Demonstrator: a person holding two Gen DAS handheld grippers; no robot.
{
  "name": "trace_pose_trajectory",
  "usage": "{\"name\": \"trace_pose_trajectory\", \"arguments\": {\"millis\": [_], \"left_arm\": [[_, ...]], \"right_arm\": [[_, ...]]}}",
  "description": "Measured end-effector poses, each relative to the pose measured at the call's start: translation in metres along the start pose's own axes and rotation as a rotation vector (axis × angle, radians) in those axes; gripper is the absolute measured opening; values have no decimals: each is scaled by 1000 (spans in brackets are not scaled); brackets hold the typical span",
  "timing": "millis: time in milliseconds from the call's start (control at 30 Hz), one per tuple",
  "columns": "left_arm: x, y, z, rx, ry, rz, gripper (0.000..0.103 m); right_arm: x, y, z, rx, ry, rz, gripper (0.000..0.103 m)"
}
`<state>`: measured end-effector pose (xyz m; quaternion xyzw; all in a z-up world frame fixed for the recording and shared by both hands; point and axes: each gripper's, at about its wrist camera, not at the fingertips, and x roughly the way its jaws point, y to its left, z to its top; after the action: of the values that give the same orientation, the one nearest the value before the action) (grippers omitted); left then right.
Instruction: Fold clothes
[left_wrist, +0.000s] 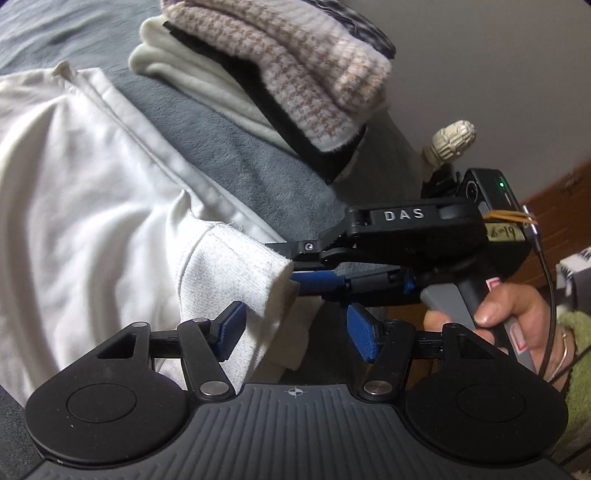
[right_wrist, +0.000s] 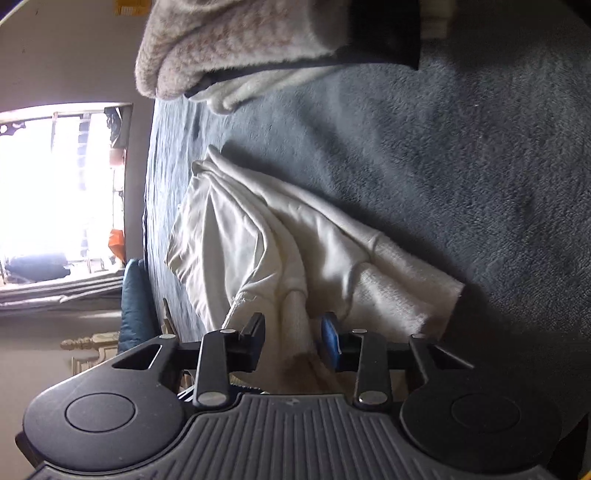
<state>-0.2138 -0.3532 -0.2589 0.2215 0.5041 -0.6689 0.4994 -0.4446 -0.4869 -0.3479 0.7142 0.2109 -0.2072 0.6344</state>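
A white garment (left_wrist: 74, 184) lies crumpled on a grey-blue blanket (left_wrist: 240, 158). Its ribbed cuff (left_wrist: 236, 266) points toward both grippers. My left gripper (left_wrist: 297, 332) is open: the cuff drapes against its left pad, and the right pad (left_wrist: 364, 336) stands apart from the cloth. My right gripper (left_wrist: 291, 264) comes in from the right, held by a hand (left_wrist: 509, 306), its fingers closed over the cuff's end. In the right wrist view the ribbed cuff (right_wrist: 295, 325) fills the gap between the right gripper (right_wrist: 293, 341) pads, with the rest of the garment (right_wrist: 240, 240) spread beyond.
A stack of folded clothes (left_wrist: 295, 74), a pink-and-white knit on top of black and cream pieces, sits on the blanket behind the garment, also as the stack (right_wrist: 240, 37). A carved cream bedpost (left_wrist: 448, 142) stands by the wall. A bright window (right_wrist: 55, 192) lies past the bed's edge.
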Motion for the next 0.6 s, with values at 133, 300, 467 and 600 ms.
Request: {"name": "trace_pose_trajectory", "arguments": {"millis": [133,300,467,600], "left_arm": [[-7,0,-5,19,-23,71,61],[-2,4,-4,-5,-48,113,56],[5,4,-2,-19,-52,120,26],[12,1,-3,0,-47,109,7]], "right_arm": [[-3,-9,-1,35,-3,18,32],[6,-3,-8,-10,16,1,32],[4,6,-4,-87,-6,-61,6],[1,6,1,-91,-13,-64,6]]}}
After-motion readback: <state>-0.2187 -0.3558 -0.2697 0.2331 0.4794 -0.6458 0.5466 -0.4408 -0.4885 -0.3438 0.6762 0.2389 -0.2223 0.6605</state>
